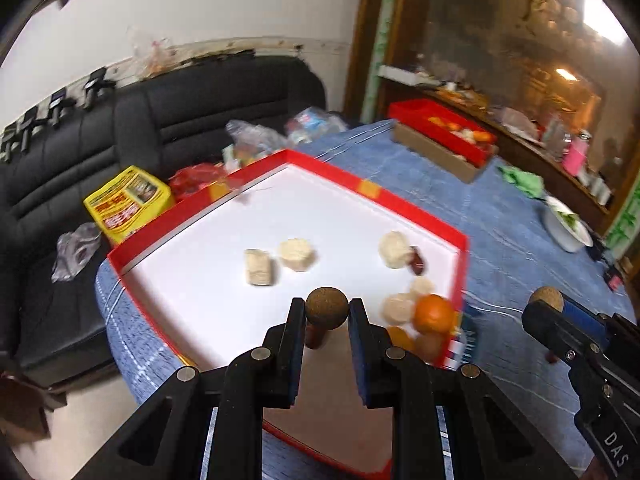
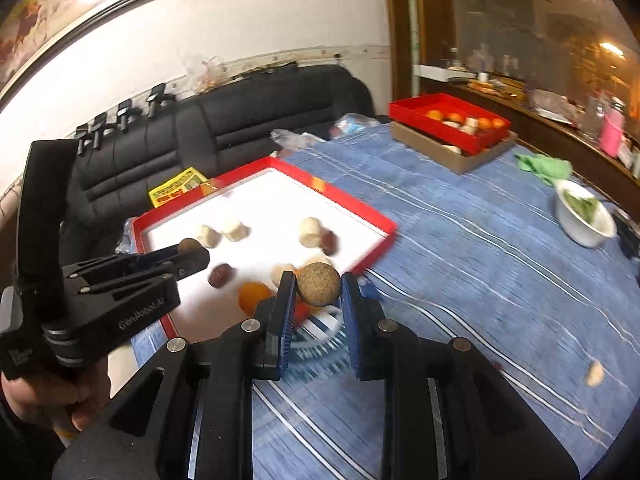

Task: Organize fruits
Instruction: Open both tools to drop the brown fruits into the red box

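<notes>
Your left gripper (image 1: pixel 327 312) hovers over the near edge of the big tray (image 1: pixel 400 200), fingers spread on either side of its cork ball with nothing gripped. Your right gripper (image 2: pixel 319 285) hangs just off the tray's near right corner over the blue cloth (image 2: pixel 480 280), likewise spread and empty.

In the tray, oranges (image 1: pixel 434 312) and pale pieces bunch in the near right corner, a red date (image 2: pixel 220 275) lies near the front, and more pale pieces (image 1: pixel 295 254) sit mid-tray. One pale piece (image 2: pixel 595 373) lies loose on the cloth at the tabletop's right side. The far red box (image 2: pixel 448 120) already holds some oranges, so sorting looks partly done, with much left.

A white bowl (image 2: pixel 586 216) and a green rag (image 2: pixel 546 168) lie along the right edge, between you and that box.
</notes>
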Tool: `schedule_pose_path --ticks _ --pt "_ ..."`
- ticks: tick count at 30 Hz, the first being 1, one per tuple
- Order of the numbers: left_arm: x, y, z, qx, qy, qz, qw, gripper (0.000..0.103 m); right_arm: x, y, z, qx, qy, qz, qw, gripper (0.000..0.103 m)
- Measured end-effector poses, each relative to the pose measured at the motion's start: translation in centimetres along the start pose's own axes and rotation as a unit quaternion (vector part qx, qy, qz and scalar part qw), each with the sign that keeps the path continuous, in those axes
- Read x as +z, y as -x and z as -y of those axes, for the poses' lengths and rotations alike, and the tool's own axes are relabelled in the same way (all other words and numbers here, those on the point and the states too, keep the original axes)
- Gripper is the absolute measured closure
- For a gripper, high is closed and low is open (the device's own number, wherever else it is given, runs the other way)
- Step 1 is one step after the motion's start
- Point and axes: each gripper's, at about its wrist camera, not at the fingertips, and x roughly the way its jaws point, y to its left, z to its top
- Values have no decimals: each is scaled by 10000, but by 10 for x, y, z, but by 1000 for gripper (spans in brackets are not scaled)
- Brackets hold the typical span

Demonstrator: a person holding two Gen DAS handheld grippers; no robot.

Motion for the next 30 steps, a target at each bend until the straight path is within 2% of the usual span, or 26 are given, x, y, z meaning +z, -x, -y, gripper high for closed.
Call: schedule_pose_path --ticks 11,21,23,24,25,26,27,28,30 --pt "11 -39 -12 257 148 -227 9993 83 21 -74 -20 206 68 -422 9989 81" --pt "11 -58 -23 512 353 -444 9971 83 25 -110 -25 300 84 -710 9970 81" --pt "11 -63 -26 567 400 -552 9961 72 24 -117 -24 298 64 -795 9964 80" --pt "12 -62 -26 580 407 -543 9960 62 24 -119 -23 297 57 -841 9960 80" --pt "11 -62 -26 687 427 -596 9949 44 23 -122 -23 301 63 -877 9957 78" --pt "11 -62 -29 824 512 -650 9932 38 23 -122 -23 293 85 -894 9955 67" --pt "11 -59 -32 792 626 -631 9929 38 23 -121 -22 275 98 -885 9957 64" --pt "11 -56 -34 762 712 -608 9927 38 24 -118 -21 211 101 -851 9961 55" --pt "12 -44 -37 753 932 -518 9914 38 27 -105 -16 226 59 -716 9972 51"
